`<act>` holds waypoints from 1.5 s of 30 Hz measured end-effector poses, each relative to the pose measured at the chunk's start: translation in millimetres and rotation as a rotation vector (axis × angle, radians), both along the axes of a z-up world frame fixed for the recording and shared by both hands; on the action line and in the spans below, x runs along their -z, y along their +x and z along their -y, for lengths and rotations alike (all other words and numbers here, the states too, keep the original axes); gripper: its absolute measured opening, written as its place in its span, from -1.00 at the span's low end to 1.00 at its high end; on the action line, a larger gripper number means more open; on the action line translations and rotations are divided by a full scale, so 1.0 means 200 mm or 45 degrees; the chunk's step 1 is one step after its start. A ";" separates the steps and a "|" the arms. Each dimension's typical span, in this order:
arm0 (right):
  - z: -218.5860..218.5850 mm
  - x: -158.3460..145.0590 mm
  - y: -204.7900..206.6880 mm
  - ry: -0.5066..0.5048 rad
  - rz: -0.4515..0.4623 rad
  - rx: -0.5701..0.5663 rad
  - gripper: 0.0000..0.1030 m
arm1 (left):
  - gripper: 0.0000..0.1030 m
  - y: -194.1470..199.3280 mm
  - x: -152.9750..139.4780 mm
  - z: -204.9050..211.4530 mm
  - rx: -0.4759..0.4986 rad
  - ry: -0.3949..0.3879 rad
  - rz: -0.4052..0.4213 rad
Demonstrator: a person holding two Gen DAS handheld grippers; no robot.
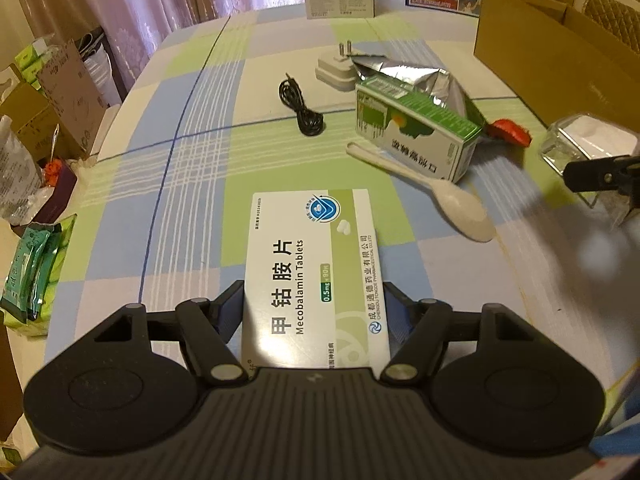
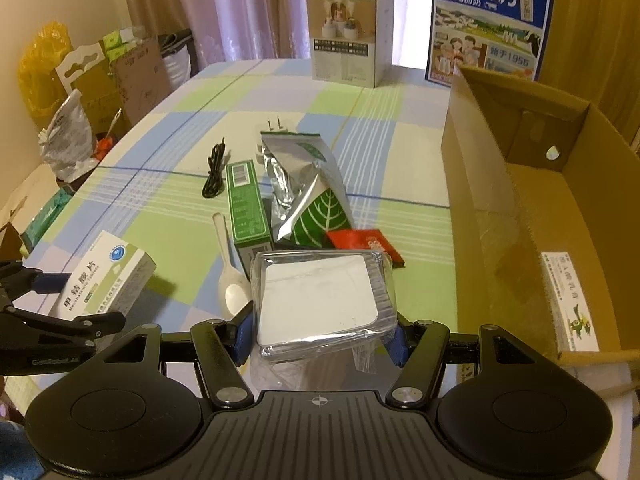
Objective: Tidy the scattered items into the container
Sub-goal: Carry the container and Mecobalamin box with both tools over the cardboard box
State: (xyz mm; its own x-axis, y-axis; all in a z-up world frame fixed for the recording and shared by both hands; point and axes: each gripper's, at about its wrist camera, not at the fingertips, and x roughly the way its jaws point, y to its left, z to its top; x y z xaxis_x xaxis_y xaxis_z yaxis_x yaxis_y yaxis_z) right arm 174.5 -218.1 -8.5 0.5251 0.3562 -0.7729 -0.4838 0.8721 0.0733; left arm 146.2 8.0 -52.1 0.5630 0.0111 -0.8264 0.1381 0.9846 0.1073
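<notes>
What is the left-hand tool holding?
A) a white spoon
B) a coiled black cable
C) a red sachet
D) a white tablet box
D: the left tool has its two fingers pressed against the sides of the white tablet box, while the other things lie on the table beyond.

My left gripper [image 1: 314, 300] tilts downward, jaws clamped on tablet box [image 1: 316, 272]. My right gripper [image 2: 322, 328] tilts downward, jaws clamped on clear case [image 2: 320, 300].
</notes>
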 end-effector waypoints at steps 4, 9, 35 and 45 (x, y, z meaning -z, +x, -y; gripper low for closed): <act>0.02 -0.04 -0.03 0.028 0.005 -0.020 0.16 | 0.31 -0.02 -0.06 0.02 0.005 -0.007 0.025; 0.07 -0.11 -0.09 0.067 0.026 -0.010 0.16 | 0.31 -0.06 -0.16 0.07 0.028 -0.014 0.061; 0.94 -0.53 0.00 0.010 0.250 0.321 0.16 | 0.31 -0.02 -0.64 1.01 0.390 -0.292 0.194; 1.09 -0.46 0.13 0.008 0.207 0.356 0.16 | 0.31 0.11 -0.59 1.28 0.443 -0.354 0.138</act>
